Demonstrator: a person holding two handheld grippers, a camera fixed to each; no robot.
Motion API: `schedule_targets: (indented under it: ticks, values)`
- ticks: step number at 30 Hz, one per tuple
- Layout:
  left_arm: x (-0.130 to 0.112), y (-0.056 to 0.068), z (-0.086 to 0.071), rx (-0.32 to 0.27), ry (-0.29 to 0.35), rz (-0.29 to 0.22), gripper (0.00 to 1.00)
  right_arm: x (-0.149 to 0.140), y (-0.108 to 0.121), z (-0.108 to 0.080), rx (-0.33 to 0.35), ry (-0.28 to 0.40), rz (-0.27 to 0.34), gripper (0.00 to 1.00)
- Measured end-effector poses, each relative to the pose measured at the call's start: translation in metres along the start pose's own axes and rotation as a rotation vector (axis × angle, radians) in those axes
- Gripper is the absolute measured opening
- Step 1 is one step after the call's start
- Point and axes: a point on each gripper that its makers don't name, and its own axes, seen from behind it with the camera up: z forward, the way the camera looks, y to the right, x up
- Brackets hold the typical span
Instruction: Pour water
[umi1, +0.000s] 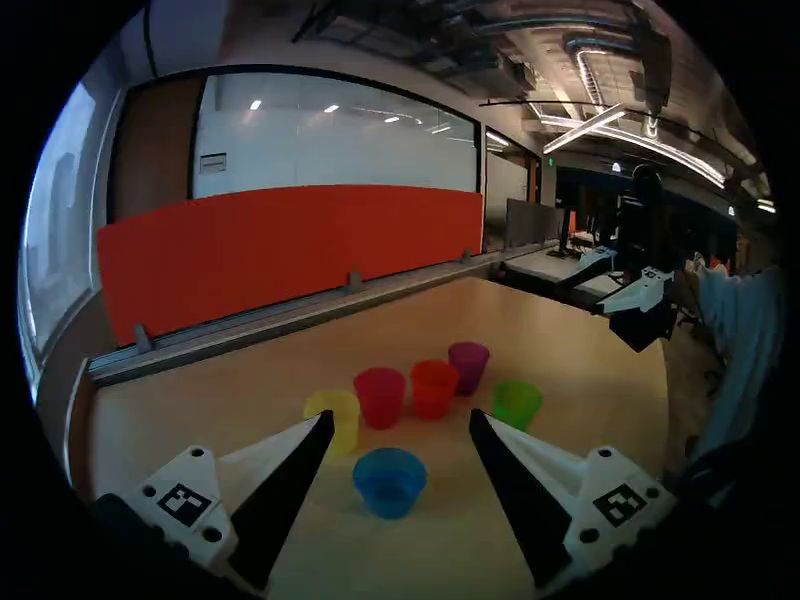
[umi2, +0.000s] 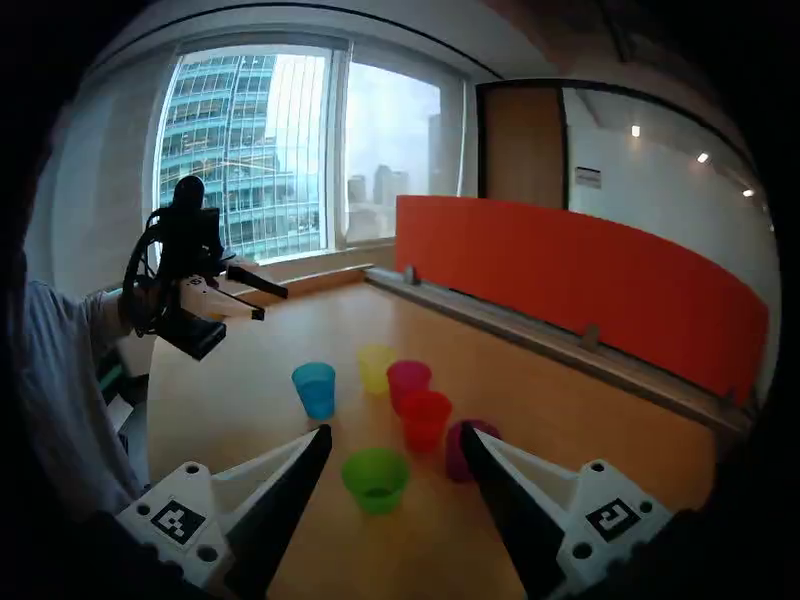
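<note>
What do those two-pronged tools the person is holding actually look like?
The left gripper and right gripper each have two long, pointed jaws, white outside and black on the inner faces. Each jaw's base carries a square black-and-white marker. Farther off, the left gripper's body looks black, with looped black cables. The person wears a light grey sleeve.

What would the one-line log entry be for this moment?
stage: pre-grasp | left gripper: open, blue cup ahead | right gripper: open, green cup ahead | held: nothing
</note>
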Motion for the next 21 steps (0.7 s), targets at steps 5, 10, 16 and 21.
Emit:
schedule_targets:
  ticks: [5, 10, 16, 21]
  values:
    - [-0.020, -0.002, 0.006, -0.006, -0.040, 0.005, 1.00, -0.016, 0.006, 0.008, 0.004, -0.019, 0.012, 0.99]
    - [-0.043, -0.003, 0.011, -0.011, -0.084, -0.006, 1.00, -0.034, 0.010, 0.017, 0.009, -0.047, 0.026, 0.99]
    - [-0.065, -0.004, 0.017, -0.014, -0.137, -0.005, 1.00, -0.054, 0.009, 0.026, 0.020, -0.082, 0.018, 0.99]
    - [-0.079, -0.005, 0.021, -0.013, -0.172, 0.005, 1.00, -0.067, 0.008, 0.030, 0.028, -0.113, 0.010, 0.99]
